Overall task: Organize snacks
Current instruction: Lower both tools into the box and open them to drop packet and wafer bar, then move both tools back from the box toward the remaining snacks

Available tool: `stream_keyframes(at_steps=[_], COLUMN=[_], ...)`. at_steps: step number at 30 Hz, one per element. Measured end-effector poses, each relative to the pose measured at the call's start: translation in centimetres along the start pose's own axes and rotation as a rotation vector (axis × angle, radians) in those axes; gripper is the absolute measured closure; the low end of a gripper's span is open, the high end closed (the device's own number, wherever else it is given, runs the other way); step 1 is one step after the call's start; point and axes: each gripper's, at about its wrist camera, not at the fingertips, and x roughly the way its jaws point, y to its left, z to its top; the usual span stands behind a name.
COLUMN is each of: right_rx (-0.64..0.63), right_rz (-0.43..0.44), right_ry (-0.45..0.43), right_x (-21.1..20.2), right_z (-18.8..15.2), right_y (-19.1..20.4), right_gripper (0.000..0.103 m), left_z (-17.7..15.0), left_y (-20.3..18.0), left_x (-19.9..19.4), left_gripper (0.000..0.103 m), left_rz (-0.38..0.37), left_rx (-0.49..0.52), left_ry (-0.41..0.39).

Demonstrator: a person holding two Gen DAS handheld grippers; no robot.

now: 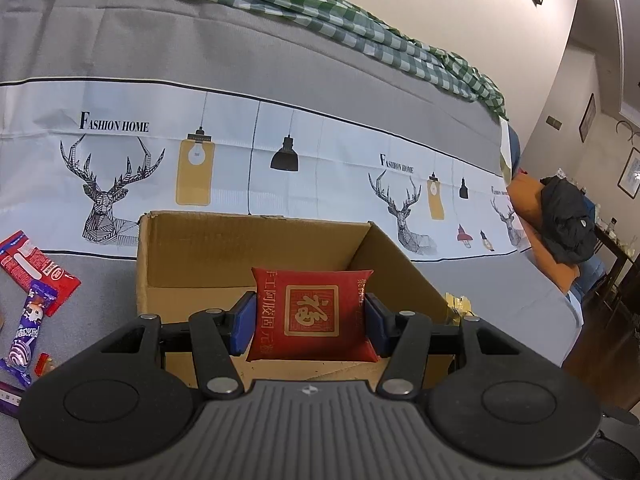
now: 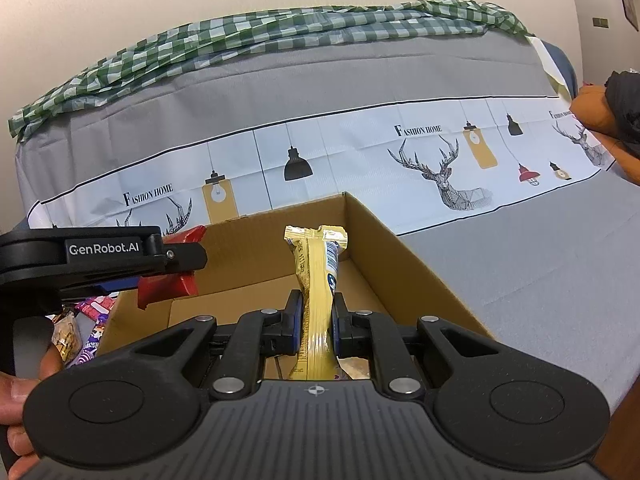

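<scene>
My left gripper (image 1: 310, 322) is shut on a red pillow-shaped snack pack (image 1: 312, 314) with gold characters, held over the open cardboard box (image 1: 192, 252). In the right wrist view the left gripper (image 2: 176, 258) shows at the left with the red pack (image 2: 168, 286) over the box's left side. My right gripper (image 2: 316, 322) is shut on a long yellow snack bar (image 2: 318, 292), held over the same box (image 2: 404, 264). The box floor looks bare.
Loose snacks lie left of the box: a red packet (image 1: 38, 266), a purple one (image 1: 28, 332), more packets (image 2: 86, 330). A grey cloth with a deer print (image 1: 280, 152) covers the surface. A green checked cloth (image 2: 256, 36) lies behind. An orange cushion (image 1: 536, 216) sits right.
</scene>
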Motion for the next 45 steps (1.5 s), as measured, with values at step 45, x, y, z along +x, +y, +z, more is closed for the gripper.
stream_keyframes(at_steps=[45], right_rx=[0.006], right_rz=[0.031], right_ry=[0.055], right_x=[0.6], right_z=[-0.5], right_y=[0.8], right_gripper=[0.064], left_z=[0.3], left_y=[-0.2], left_x=[-0.6], left_gripper=[0.03], left_rz=[-0.004], left_rx=[-0.008], left_ry=[-0.047])
